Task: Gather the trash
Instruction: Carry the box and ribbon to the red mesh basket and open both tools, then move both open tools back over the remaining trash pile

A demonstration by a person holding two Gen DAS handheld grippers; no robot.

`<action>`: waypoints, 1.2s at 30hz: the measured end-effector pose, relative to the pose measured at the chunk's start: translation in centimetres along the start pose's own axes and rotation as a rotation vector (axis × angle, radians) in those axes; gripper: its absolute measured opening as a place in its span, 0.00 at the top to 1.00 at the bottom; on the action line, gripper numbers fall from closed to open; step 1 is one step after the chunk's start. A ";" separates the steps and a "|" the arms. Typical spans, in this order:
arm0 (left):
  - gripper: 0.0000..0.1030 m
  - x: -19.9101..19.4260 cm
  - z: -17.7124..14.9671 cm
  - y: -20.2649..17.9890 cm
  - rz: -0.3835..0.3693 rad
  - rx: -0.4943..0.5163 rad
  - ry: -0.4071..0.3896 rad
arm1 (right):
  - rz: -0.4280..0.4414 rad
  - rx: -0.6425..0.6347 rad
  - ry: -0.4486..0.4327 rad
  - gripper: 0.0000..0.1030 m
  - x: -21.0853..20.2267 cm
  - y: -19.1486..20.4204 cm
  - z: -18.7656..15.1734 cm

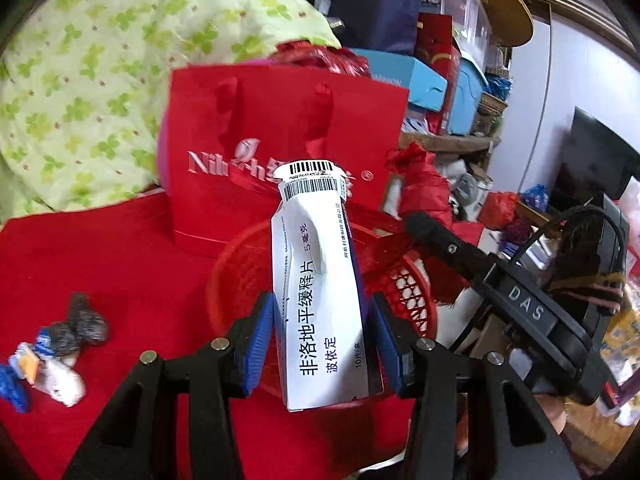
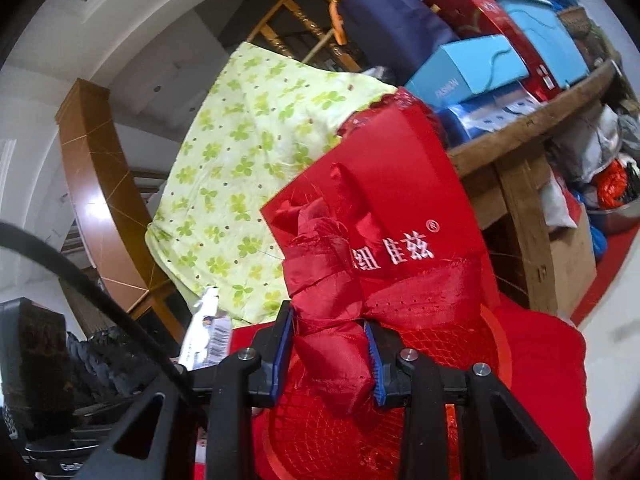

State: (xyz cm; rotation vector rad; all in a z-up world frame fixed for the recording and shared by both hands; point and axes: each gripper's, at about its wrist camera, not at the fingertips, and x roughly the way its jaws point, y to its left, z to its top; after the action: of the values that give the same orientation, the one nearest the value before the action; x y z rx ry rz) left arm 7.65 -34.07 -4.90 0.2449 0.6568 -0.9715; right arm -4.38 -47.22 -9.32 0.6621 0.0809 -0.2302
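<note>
The left gripper (image 1: 322, 344) holds a white medicine box (image 1: 318, 292) upright between its blue fingers (image 1: 260, 344), which press on the box's lower sides. The box is a tall, narrow carton, creased and dented near the top, with black Chinese print running along its length, a dark blue side panel and barcodes on its torn-open flap at twelve o'clock. It hangs directly over a red plastic mesh basket (image 1: 408, 288) that sits on a red cloth (image 1: 100, 256) covering the bench. Behind the basket, at twelve o'clock, stands a red paper gift bag (image 1: 280, 128) with silver lettering and ribbon handles. At nine o'clock on the cloth lies a small heap of crumpled wrappers (image 1: 56, 352), dark grey, white and blue. A green clover-print cloth (image 1: 100, 60) fills the upper left. The right gripper (image 1: 532, 308) reaches in from three o'clock. In its own view, the right gripper (image 2: 330, 356) has its fingers (image 2: 280, 352) closed narrowly on a bunch of red fabric (image 2: 332, 320), shiny and wrinkled, knotted just above the basket (image 2: 340, 432). The gift bag (image 2: 380, 200) leans behind it, and stacked blue and red boxes (image 2: 472, 68) crowd a wooden shelf at two o'clock.
</note>
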 end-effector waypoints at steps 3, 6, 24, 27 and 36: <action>0.51 1.2 0.5 0.0 -0.020 0.003 0.018 | -0.021 0.032 0.012 0.65 0.4 -1.1 0.2; 0.49 2.1 0.7 0.3 -0.036 -0.010 0.044 | -0.032 0.062 0.038 0.65 1.1 -1.7 0.4; 0.41 -6.1 -7.3 10.7 0.202 -0.106 0.001 | 0.085 -0.102 -0.039 0.27 1.6 5.8 -1.5; 0.41 -8.5 -10.0 14.1 0.300 -0.130 0.011 | 0.133 -0.180 -0.068 0.27 1.7 8.9 -2.8; 0.40 -14.8 -17.1 25.0 0.552 -0.328 0.013 | 0.256 -0.287 0.066 0.27 5.9 16.7 -8.0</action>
State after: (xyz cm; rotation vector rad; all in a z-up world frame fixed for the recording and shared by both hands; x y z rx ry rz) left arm 15.60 -1.98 -11.45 0.1295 0.7000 -0.3269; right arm 5.33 -30.63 -6.53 0.3884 0.0894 0.0502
